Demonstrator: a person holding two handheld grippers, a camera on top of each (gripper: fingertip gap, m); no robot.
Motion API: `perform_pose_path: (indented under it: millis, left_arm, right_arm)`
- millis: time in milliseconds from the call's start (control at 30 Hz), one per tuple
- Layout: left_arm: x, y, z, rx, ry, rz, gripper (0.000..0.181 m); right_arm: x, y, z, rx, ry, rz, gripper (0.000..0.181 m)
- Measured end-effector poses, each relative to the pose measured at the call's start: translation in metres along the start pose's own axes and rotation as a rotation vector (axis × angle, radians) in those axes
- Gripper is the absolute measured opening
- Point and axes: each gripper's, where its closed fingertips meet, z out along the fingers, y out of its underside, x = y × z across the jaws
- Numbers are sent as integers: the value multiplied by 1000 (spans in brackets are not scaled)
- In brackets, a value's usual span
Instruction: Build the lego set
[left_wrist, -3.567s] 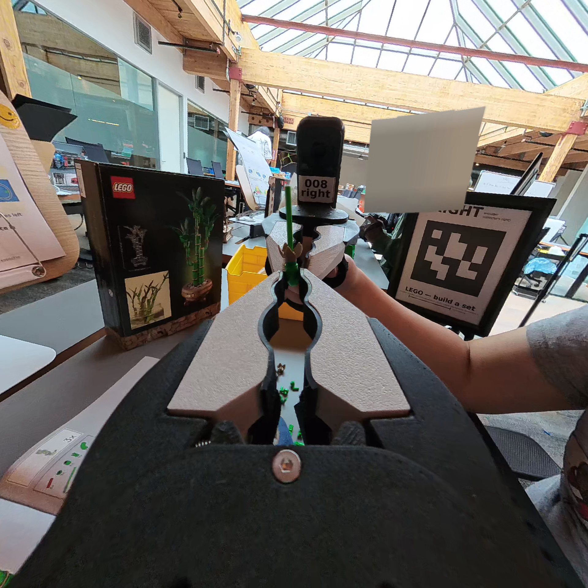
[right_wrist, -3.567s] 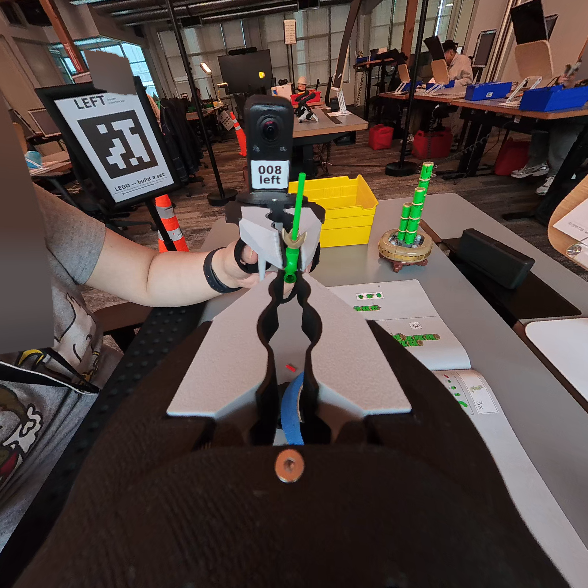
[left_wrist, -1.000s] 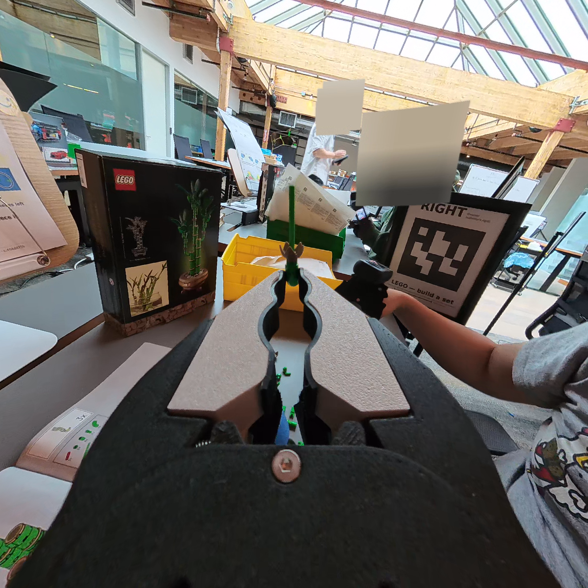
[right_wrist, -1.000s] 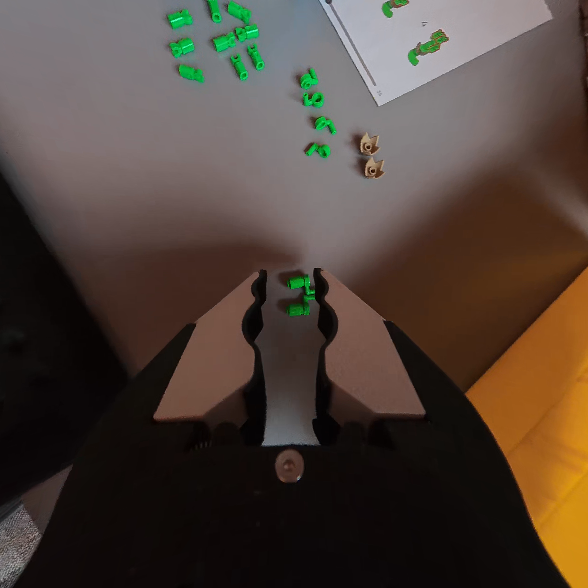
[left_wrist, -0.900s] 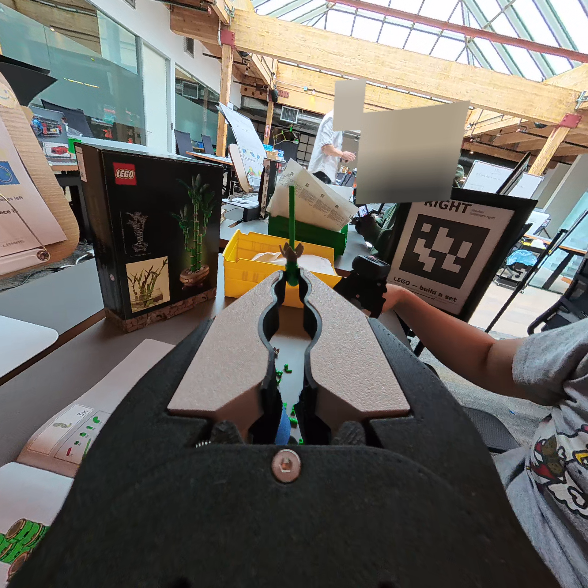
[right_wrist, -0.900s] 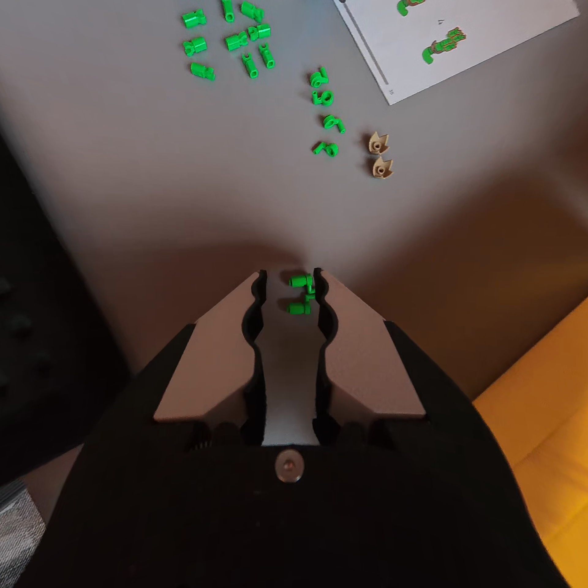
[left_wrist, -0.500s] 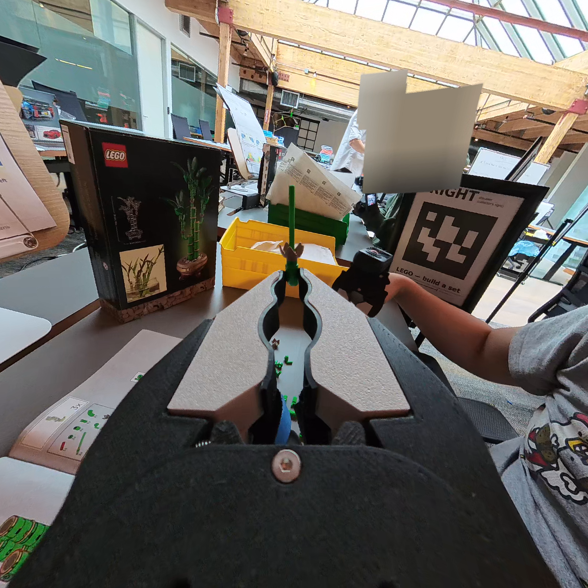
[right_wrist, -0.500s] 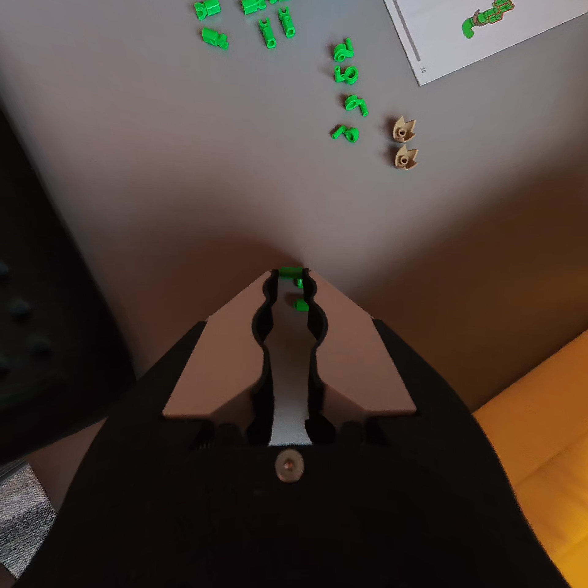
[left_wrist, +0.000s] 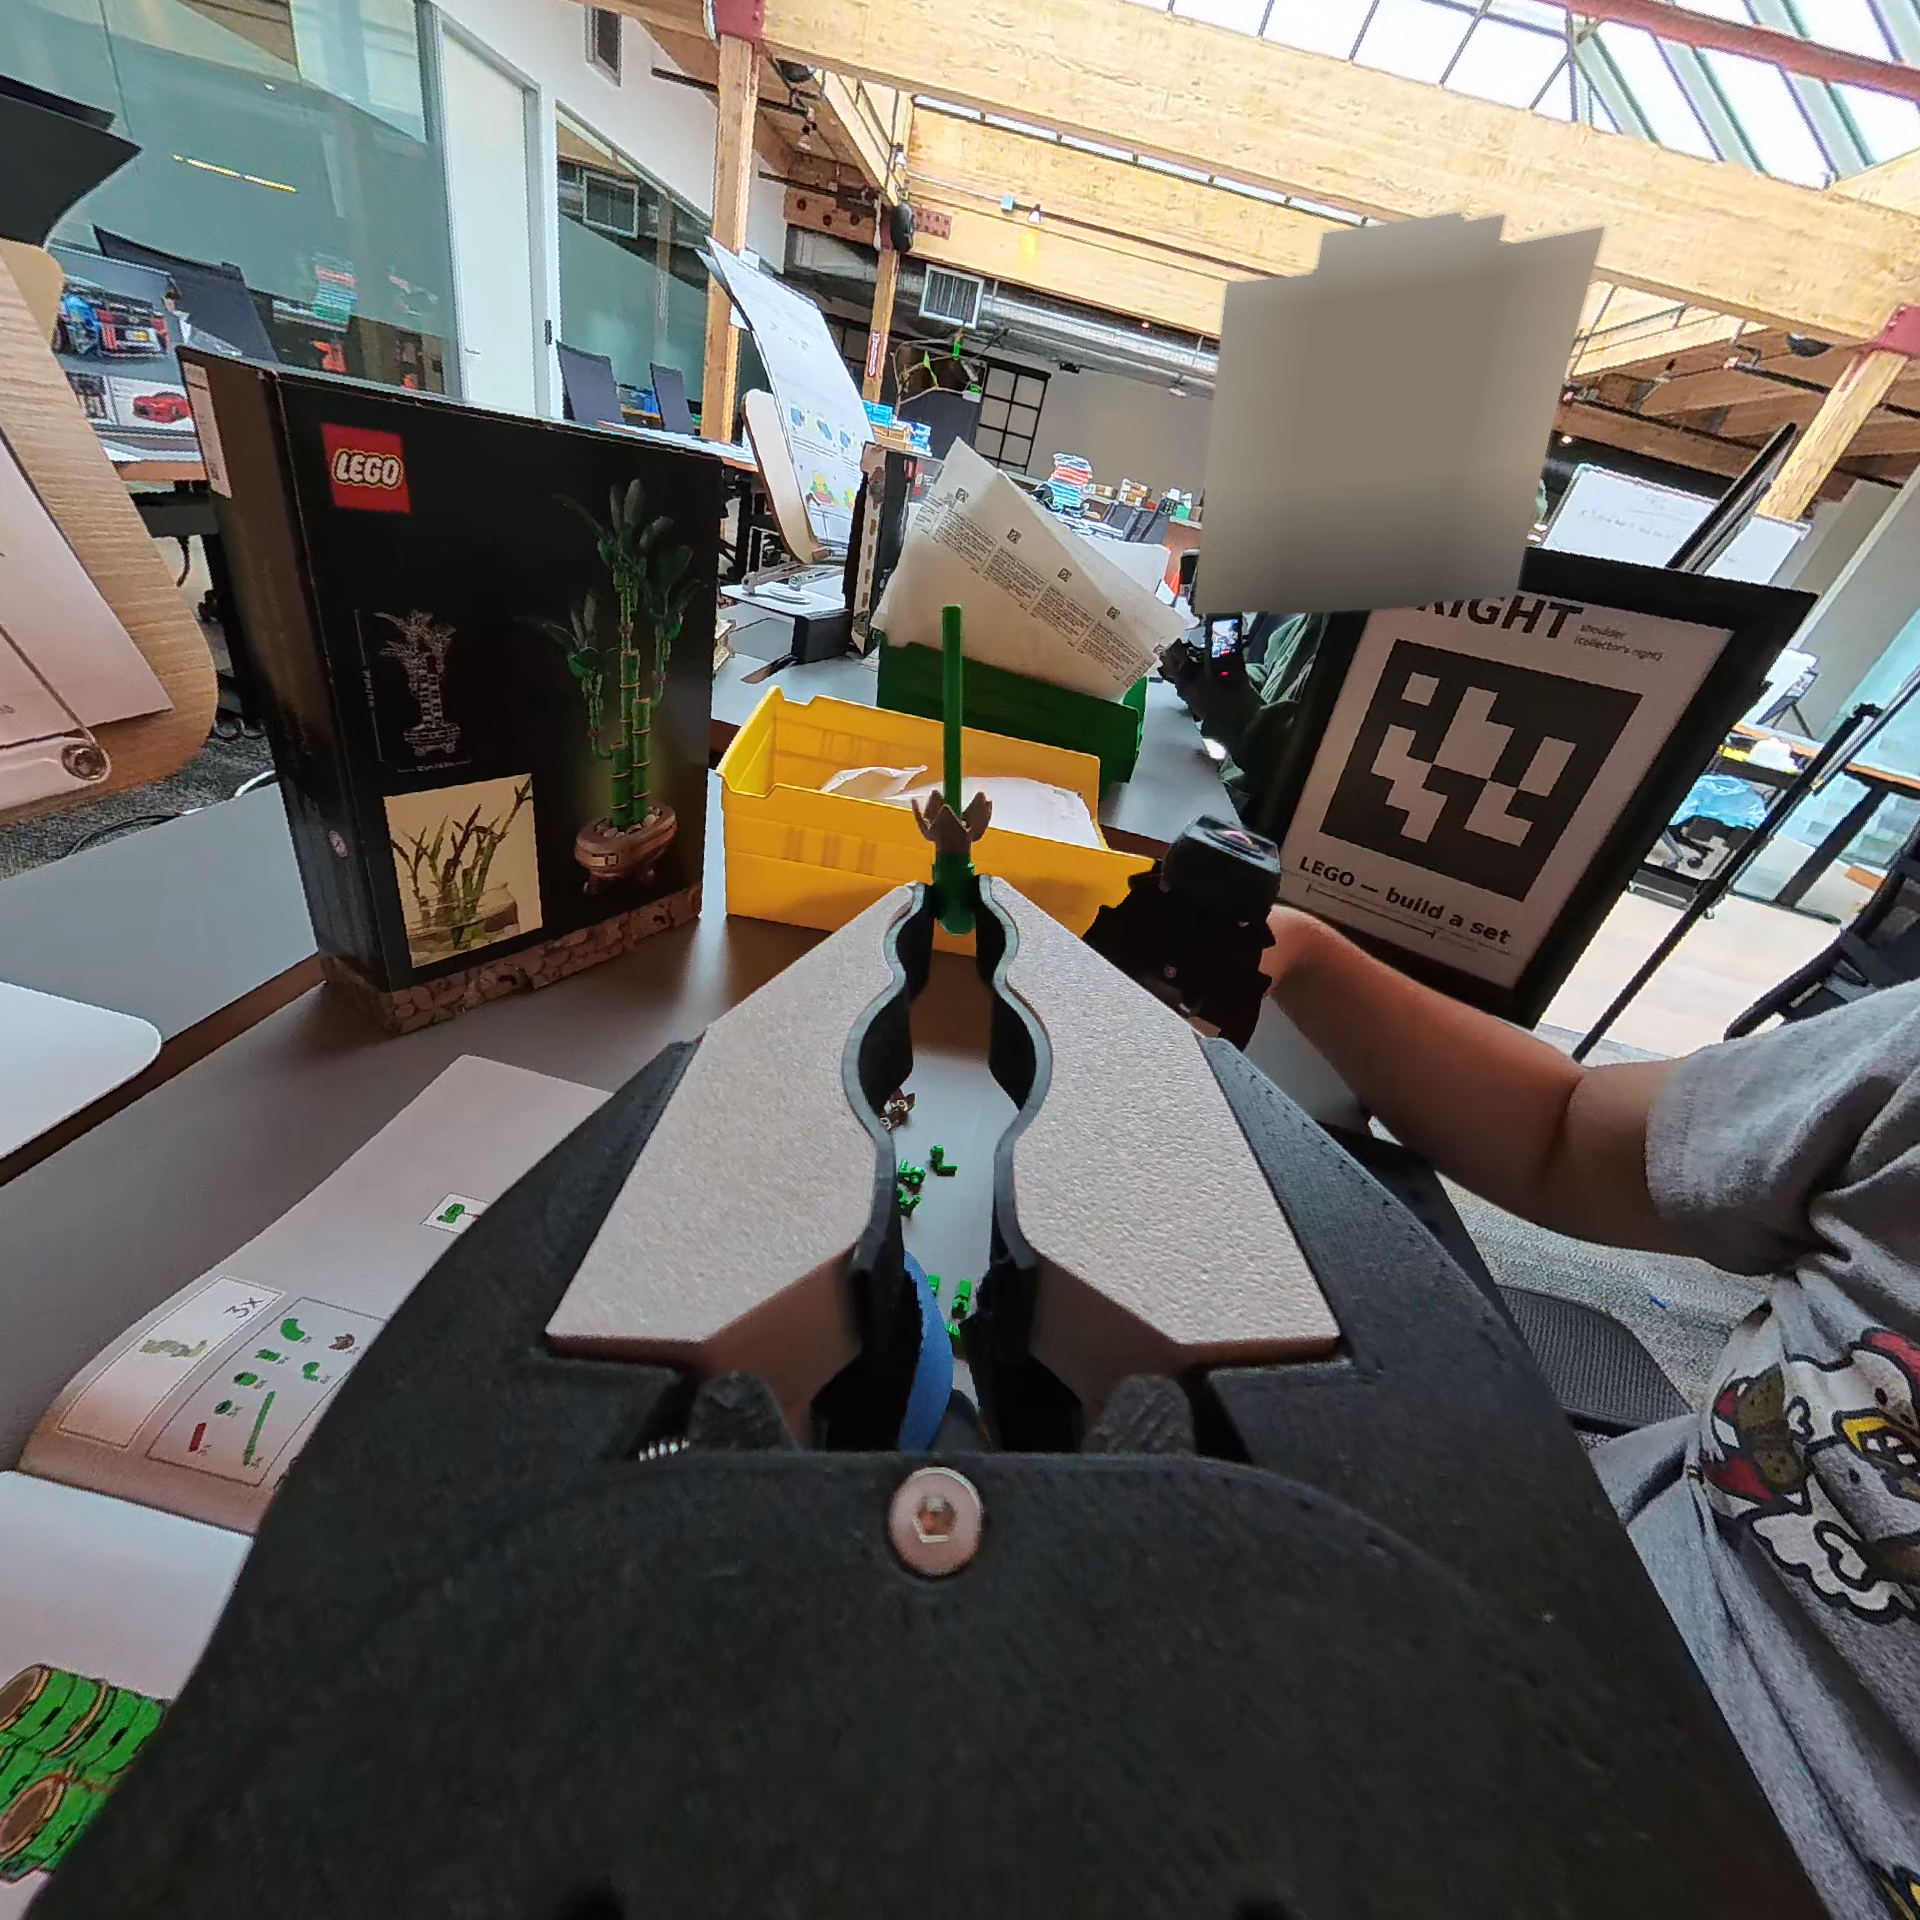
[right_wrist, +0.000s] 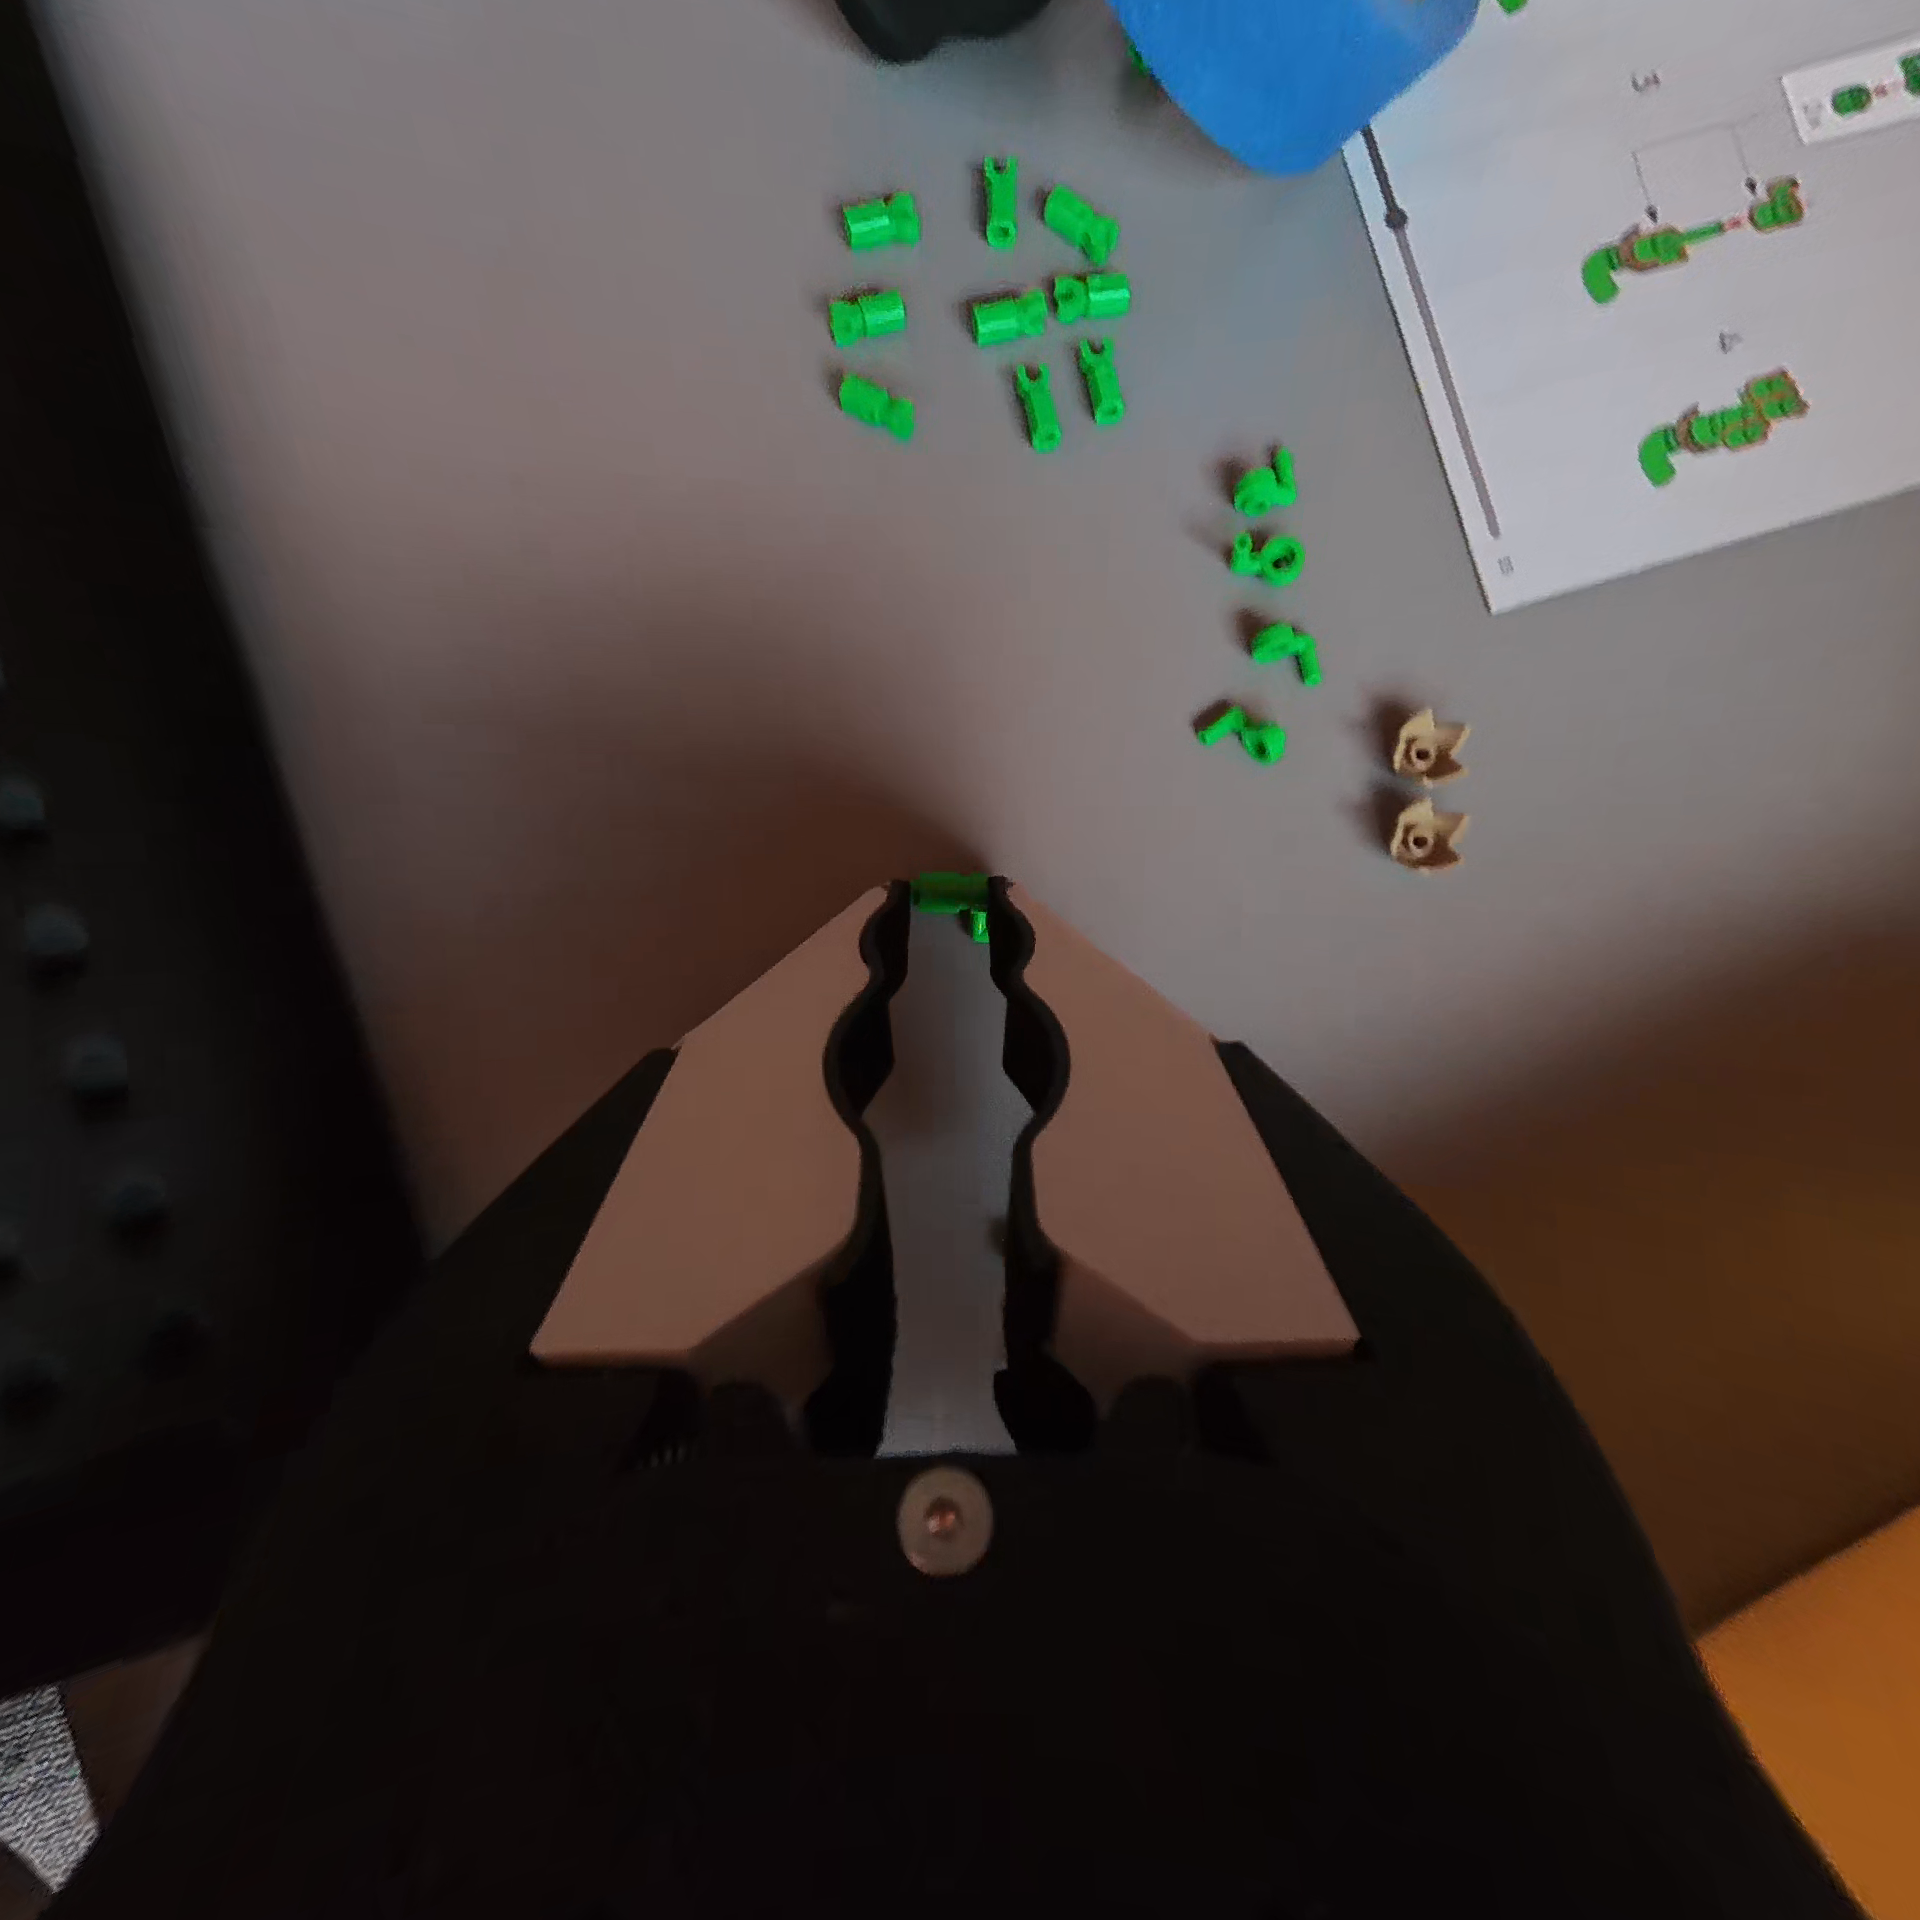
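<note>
My left gripper (left_wrist: 951, 906) is shut on the lower end of a thin green rod (left_wrist: 952, 717) that stands upright and carries a tan leaf piece (left_wrist: 950, 821). My right gripper (right_wrist: 948, 894) points down at the grey table (right_wrist: 520, 582) and is shut on a small green connector piece (right_wrist: 943, 894) at its tips. It also shows in the left wrist view (left_wrist: 1205, 914), held in a hand to the right of the rod. Several loose green pieces (right_wrist: 997, 312) and two tan leaf pieces (right_wrist: 1429, 790) lie on the table ahead.
An instruction booklet (right_wrist: 1662, 312) and a blue tape roll (right_wrist: 1288, 73) lie at the far right. The set's black box (left_wrist: 468, 675), a yellow bin (left_wrist: 831, 831) and a green bin with papers (left_wrist: 997, 701) stand behind. A framed marker sign (left_wrist: 1486, 779) stands at right. The left gripper's tips are roughly 30 centimeters from the right gripper's.
My right gripper left the rod, went down to the table, closed on the small green piece and rose with it. My left gripper kept hold of the rod.
</note>
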Motion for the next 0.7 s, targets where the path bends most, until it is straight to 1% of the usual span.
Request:
perform_pose_path:
  millis: [133, 267, 367, 500, 700]
  left_arm:
    - [-2, -1, -2, 3, -3, -5, 5]
    - [-4, -2, -4, 8, -5, -7, 5]
    - [-5, -2, -4, 11, -6, -9, 5]
    - [-4, -2, -5, 10, -5, -11, 5]
    - [-2, -3, -4, 9, -2, -4, 5]
  right_arm:
    - [-5, -16, 11, 29, -40, -22, 13]
    - [-7, -23, 16, 66, -60, -20, 13]
    - [-7, -25, 17, 95, -61, -15, 14]
    - [-6, -25, 16, 135, -47, -7, 23]
    - [-1, -17, 11, 186, -26, 54, 24]
